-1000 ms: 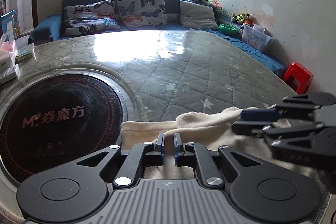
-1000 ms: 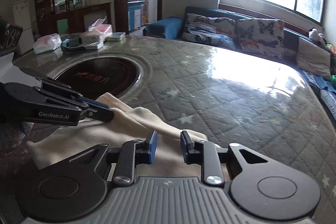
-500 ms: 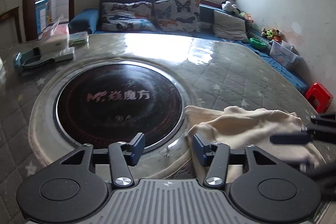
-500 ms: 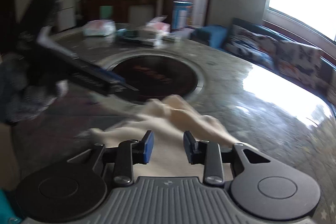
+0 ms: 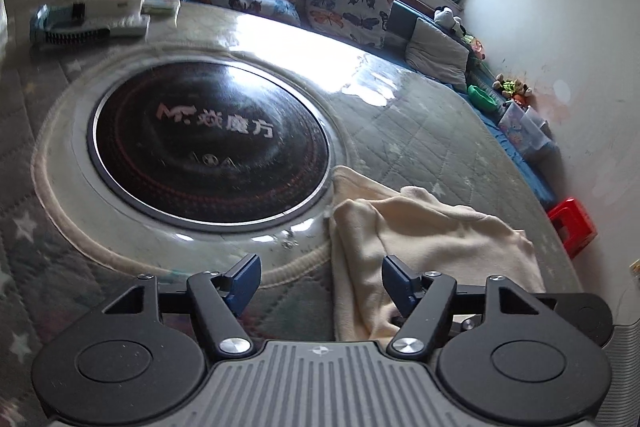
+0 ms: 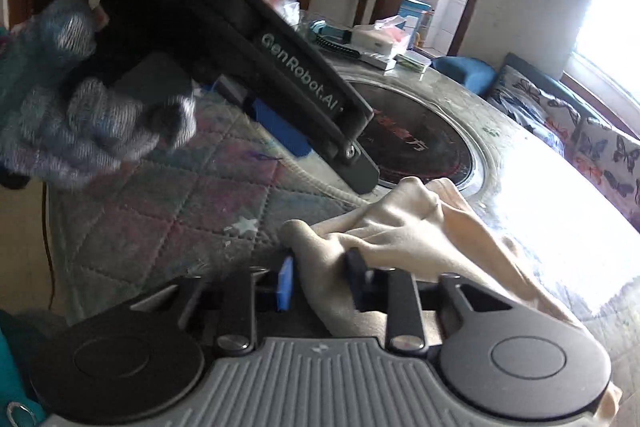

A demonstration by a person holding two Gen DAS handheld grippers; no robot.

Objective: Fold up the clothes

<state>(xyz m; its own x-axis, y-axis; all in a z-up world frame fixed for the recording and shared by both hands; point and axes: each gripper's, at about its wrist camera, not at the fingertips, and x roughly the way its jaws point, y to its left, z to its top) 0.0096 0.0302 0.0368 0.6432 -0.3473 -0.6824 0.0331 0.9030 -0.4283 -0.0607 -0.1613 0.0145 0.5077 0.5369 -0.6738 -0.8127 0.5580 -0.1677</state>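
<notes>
The cream garment (image 5: 424, 239) lies crumpled at lower right of the left view, beside the black cooktop disc (image 5: 208, 143). The left gripper (image 5: 320, 283) has just opened and holds nothing. The right gripper (image 6: 320, 283) has just closed, pinching a cloth fold. Regrasp step; the left needs another edge next.

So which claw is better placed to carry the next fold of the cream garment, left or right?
Probably the right. The right claw has just been closing on a bunched edge of the cream garment, which sits between its jaws. The left claw has just been opening; the cloth's edge lies beneath it, ungripped.
</notes>
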